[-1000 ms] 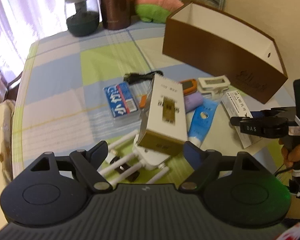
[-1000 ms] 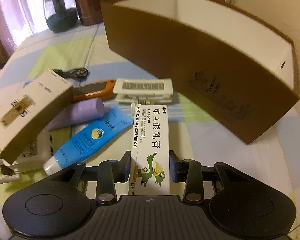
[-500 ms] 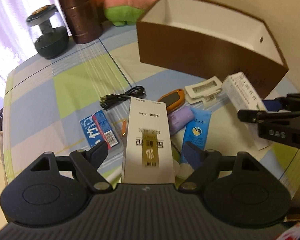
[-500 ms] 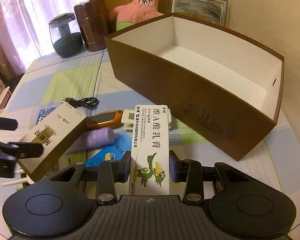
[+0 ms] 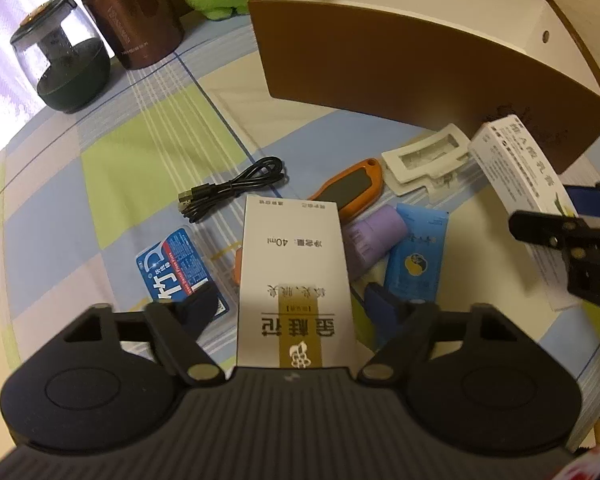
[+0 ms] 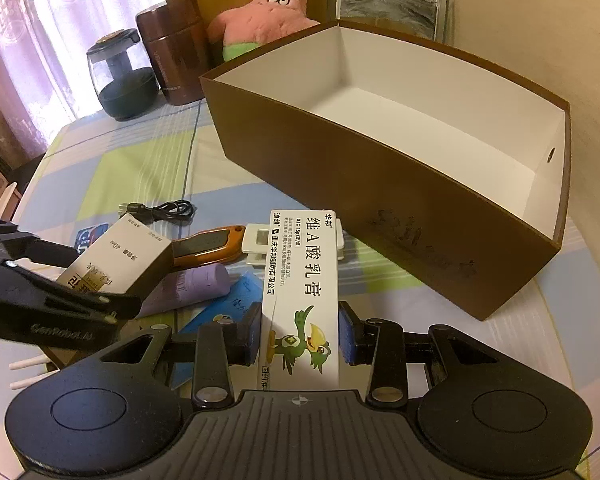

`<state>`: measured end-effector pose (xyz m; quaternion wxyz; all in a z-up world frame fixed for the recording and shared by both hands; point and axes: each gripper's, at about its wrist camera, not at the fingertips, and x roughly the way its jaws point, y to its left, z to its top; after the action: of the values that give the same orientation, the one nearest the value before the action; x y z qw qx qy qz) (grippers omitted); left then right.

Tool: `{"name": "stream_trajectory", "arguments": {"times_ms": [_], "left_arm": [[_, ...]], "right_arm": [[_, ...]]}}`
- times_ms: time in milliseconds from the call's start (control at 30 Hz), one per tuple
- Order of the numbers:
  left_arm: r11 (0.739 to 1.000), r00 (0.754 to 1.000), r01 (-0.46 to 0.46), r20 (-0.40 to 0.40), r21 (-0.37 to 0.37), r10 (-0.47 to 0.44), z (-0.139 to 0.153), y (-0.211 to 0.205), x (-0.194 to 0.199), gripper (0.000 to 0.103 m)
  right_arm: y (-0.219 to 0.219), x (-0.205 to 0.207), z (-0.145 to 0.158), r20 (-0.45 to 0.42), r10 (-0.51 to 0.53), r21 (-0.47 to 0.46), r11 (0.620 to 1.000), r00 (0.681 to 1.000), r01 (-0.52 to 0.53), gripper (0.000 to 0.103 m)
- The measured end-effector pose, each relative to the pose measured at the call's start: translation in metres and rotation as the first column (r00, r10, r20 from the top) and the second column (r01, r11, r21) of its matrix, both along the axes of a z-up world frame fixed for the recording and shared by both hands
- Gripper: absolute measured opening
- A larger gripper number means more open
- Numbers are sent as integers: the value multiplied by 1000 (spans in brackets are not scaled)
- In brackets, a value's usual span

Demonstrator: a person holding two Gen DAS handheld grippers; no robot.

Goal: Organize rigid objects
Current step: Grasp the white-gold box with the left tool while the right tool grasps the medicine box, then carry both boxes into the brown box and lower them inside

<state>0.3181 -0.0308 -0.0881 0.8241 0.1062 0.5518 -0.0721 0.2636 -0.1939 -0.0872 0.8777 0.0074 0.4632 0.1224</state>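
My left gripper (image 5: 296, 300) is shut on a white and gold carton (image 5: 296, 276) and holds it above the table; the carton also shows in the right wrist view (image 6: 116, 260). My right gripper (image 6: 300, 332) is shut on a white ointment box with a green bird (image 6: 302, 292), lifted in front of the brown storage box (image 6: 380, 200). The storage box has a white inside with nothing in it and also shows in the left wrist view (image 5: 400, 80).
On the checked cloth lie a black USB cable (image 5: 232, 188), a blue packet (image 5: 176, 268), an orange device (image 5: 352, 188), a purple tube (image 5: 372, 236), a blue tube (image 5: 416, 264) and a white clip (image 5: 424, 160). A glass jar (image 5: 64, 64), a copper canister (image 5: 128, 12) and a plush toy (image 6: 276, 12) stand behind.
Both grippers have risen with their boxes and come closer to the brown storage box. The gold carton, tilted a second ago, now lies level between the left fingers.
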Motion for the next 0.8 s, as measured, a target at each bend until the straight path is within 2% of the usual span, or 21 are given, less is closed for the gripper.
{"name": "stream_trajectory", "arguments": {"times_ms": [67,367,800], "left_arm": [[1000,1000,-14,-14,-16,13,-3,2,3,59],[997,997,-56,48,-61,59,10,10,-9,57],[995,983,9,182,-100,9,59,-20,-15,56]], "right_arm": [[0,1,0,-2,2,-1,1000,1000,-2,35],[2,-3,3,0,17,3,1000,1000,-17,35],[-10,-7,35,68,37,19,999,997,-39,35]]}}
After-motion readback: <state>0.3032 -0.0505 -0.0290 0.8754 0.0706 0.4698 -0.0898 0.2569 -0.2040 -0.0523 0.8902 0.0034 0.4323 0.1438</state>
